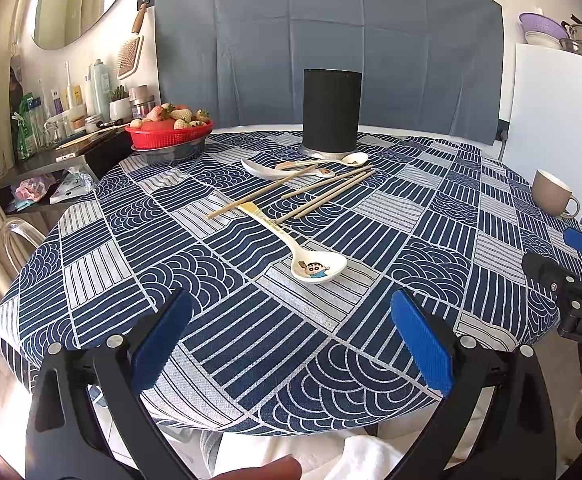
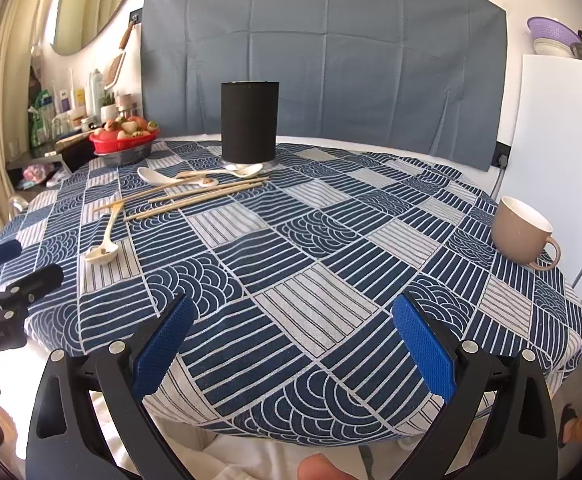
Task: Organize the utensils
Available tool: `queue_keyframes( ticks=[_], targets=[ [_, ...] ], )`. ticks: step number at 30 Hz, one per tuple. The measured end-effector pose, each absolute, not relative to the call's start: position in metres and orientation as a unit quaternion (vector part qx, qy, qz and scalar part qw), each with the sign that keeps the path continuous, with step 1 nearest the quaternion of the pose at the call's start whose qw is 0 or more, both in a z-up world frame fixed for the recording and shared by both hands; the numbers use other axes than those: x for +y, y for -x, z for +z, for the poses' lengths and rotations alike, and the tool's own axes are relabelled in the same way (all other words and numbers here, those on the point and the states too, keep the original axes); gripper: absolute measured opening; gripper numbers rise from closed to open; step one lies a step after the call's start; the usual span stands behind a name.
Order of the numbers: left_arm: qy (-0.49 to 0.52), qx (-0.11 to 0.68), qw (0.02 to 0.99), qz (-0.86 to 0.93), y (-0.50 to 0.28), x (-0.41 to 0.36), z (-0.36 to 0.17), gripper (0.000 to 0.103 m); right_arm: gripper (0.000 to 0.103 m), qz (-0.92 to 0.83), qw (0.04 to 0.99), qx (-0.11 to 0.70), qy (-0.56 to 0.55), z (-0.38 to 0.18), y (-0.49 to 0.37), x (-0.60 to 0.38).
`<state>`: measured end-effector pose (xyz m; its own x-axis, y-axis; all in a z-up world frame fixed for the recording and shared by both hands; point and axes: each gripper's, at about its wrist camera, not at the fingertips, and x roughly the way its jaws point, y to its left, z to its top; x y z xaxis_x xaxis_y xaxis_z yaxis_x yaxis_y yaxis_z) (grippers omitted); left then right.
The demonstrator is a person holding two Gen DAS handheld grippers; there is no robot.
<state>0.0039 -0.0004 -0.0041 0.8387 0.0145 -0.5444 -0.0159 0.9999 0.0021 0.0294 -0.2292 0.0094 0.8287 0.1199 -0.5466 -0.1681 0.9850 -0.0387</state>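
Blue patterned tablecloth (image 1: pixel 219 320) fills the left wrist view; the left gripper (image 1: pixel 291 336) is held wide open, spoons and chopsticks (image 1: pixel 331 190) at twelve o'clock. Right wrist view: right gripper (image 2: pixel 291 340) spread open, black holder (image 2: pixel 249 122) at twelve, utensils at ten.

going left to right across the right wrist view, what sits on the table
red strawberry basket → cartoon spoon → chopsticks → black cylinder holder → tan mug

Bright daylight, sharp focus, curved fisheye edges
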Motion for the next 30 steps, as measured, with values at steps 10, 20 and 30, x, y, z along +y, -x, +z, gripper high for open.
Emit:
queue_keyframes(
  ticks=[10, 20, 30],
  targets=[
    [0.006, 0.287, 0.958, 0.001, -0.003, 0.001, -0.004, 0.097, 0.095, 0.083, 0.956, 0.275, 0.060, 0.011, -0.024, -0.221],
    [0.004, 0.288, 0.958, 0.004, -0.007, 0.001, -0.004, 0.097, 0.095, 0.082, 0.955, 0.276, 0.071, 0.010, -0.025, -0.219],
    [0.010, 0.290, 0.957, 0.007, -0.014, 0.007, 0.006, 0.097, 0.095, 0.084, 0.954, 0.278, 0.080, 0.014, -0.032, -0.215]
  ],
)
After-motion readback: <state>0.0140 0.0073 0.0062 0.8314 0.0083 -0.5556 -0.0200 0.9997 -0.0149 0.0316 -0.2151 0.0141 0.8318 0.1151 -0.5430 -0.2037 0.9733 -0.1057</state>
